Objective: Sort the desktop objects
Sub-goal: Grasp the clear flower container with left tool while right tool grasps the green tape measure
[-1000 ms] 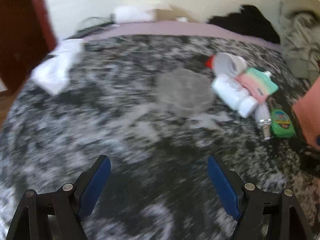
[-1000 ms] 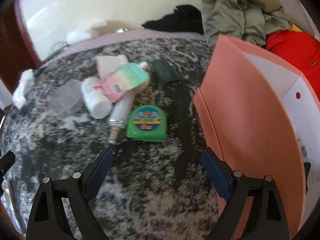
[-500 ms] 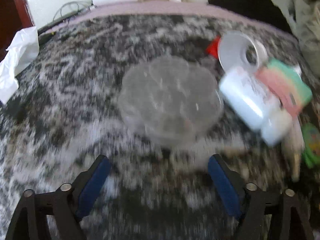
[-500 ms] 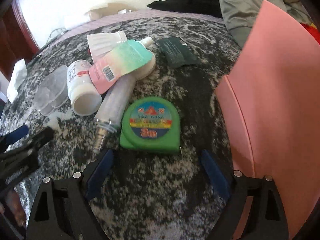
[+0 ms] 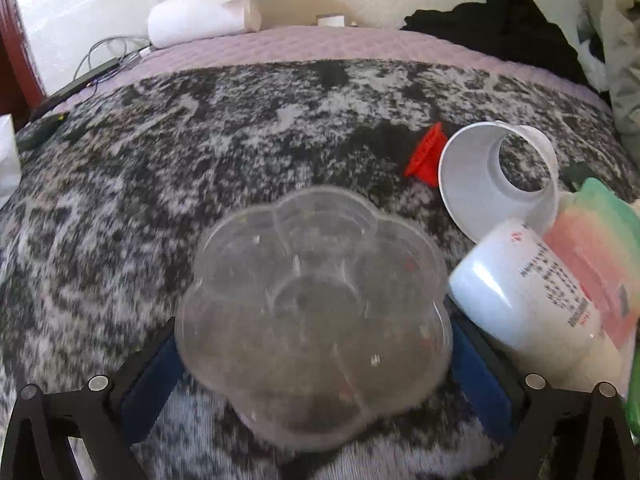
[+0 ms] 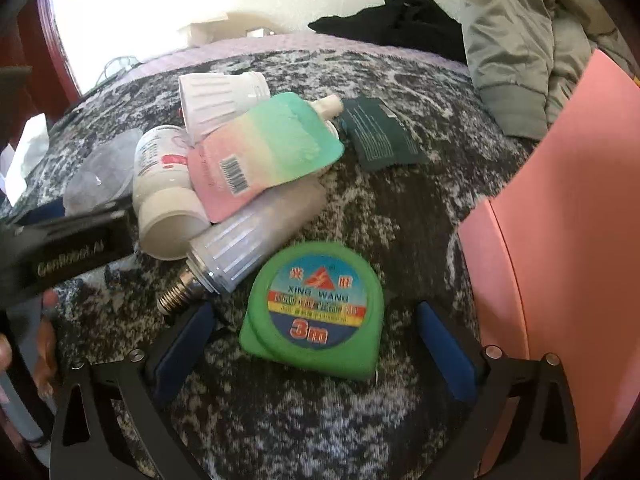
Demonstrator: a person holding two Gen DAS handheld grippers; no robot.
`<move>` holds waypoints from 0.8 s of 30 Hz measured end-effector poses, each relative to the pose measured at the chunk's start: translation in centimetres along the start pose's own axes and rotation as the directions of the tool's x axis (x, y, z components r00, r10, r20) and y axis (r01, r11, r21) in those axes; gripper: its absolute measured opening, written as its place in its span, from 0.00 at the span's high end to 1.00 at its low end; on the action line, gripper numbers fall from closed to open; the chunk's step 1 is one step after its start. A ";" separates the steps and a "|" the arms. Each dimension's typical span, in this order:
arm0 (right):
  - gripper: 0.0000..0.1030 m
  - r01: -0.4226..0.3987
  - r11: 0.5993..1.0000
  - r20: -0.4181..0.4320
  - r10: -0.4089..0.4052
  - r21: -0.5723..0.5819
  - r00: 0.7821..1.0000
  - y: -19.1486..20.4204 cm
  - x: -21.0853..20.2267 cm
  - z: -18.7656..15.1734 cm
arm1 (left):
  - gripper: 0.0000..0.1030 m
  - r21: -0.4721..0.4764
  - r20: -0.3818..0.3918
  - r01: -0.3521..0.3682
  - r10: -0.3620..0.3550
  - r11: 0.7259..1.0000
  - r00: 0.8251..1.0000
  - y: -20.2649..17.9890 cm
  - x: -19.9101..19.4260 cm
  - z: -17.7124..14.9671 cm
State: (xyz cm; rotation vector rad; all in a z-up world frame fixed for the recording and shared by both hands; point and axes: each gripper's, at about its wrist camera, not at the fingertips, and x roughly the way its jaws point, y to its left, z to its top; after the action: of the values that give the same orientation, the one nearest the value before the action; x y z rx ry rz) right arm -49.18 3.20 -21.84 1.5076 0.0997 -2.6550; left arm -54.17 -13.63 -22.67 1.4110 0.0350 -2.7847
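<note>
A clear flower-shaped plastic container (image 5: 316, 316) lies on the mottled grey blanket, between the open blue pads of my left gripper (image 5: 312, 372); whether the pads touch it I cannot tell. A green 3 m tape measure (image 6: 316, 308) lies between the open pads of my right gripper (image 6: 316, 344), not touching them. Behind it lie an LED bulb (image 6: 252, 236), a white bottle (image 6: 164, 200), a pastel spout pouch (image 6: 264, 156), a white lamp shell (image 6: 216, 100) and a dark green sachet (image 6: 380, 132). The left gripper body (image 6: 64, 252) shows at the right view's left edge.
A pink file box (image 6: 568, 248) stands at the right. A red plastic piece (image 5: 426, 156) lies behind the white shell (image 5: 496, 176). Grey and black clothes (image 6: 516, 40) are piled at the back right. White tissue (image 6: 20, 156) lies at the far left.
My left gripper moved forward until the clear container sits between its pads. My right gripper moved forward and down so the tape measure lies between its pads.
</note>
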 end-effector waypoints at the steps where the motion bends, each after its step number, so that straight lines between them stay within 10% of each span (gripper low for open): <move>1: 0.02 -0.003 1.000 0.005 0.003 -0.002 1.000 0.1 -0.1 0.0 | 0.05 -0.009 0.010 0.005 -0.004 1.000 1.000 0.2 -0.2 -0.1; 4: 0.34 -0.018 1.000 0.020 0.018 -0.017 1.000 0.5 -0.7 0.1 | 0.06 -0.037 0.041 0.019 -0.017 0.999 0.999 0.8 -0.9 -0.3; 14: 0.34 -0.110 0.993 -0.013 0.110 0.038 0.994 0.6 -3.6 -1.3 | 0.06 -0.091 0.093 -0.064 0.072 0.994 0.993 3.3 -8.8 -3.8; 24: 0.34 -0.237 0.968 0.096 0.244 -0.083 0.965 4.1 -13.8 -5.2 | 0.06 -0.029 0.235 -0.175 0.177 0.984 0.956 3.6 -24.9 -10.3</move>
State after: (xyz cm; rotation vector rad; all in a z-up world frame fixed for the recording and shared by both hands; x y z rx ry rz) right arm -37.20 0.21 -12.69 1.2654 0.0026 -2.5030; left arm -31.01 -16.79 -8.71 1.0138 -0.0792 -2.7767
